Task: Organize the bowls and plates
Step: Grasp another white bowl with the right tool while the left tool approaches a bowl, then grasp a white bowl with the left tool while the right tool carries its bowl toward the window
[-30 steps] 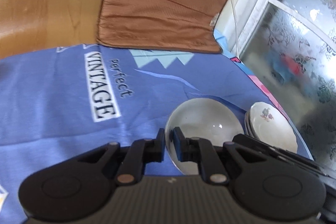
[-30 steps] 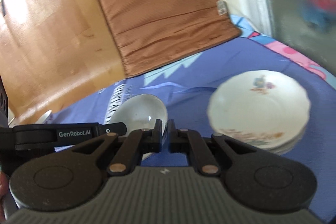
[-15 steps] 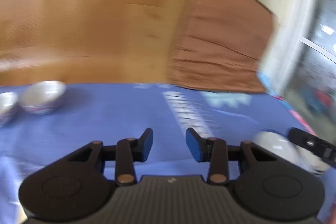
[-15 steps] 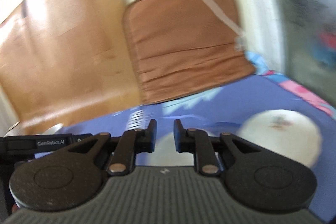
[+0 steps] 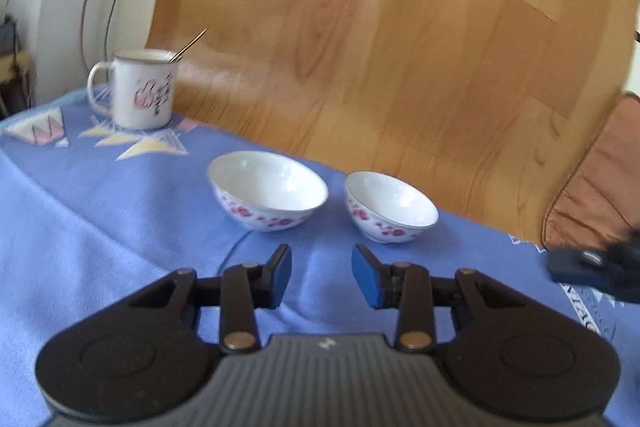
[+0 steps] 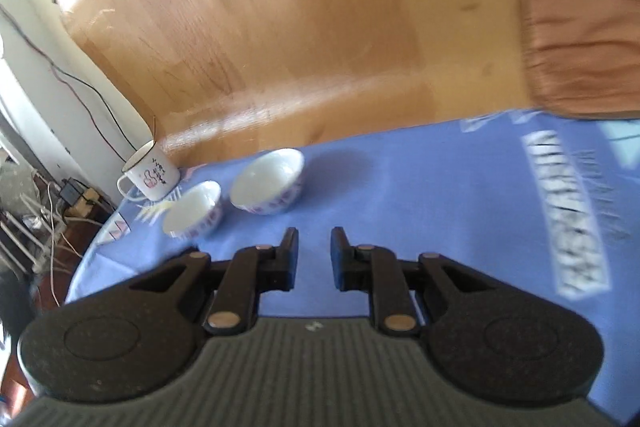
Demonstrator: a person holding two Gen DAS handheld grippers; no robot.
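Both my grippers have swung away from the plates and let go. My left gripper [image 5: 321, 273] and right gripper [image 6: 314, 254] now stand apart, empty. Two bowls [image 5: 267, 190] [image 5: 390, 207] sit side by side near the mug [image 5: 138, 87], next to collect.

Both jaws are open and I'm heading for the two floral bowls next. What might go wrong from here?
1. The two floral bowls sit close together; pinching one rim with the left gripper may nudge the other.
2. The mug just beyond holds a thin utensil poking out; a wide swing might tip it.
3. The blue cloth looks soft and wrinkled, so a pushed bowl may slide or drag it.
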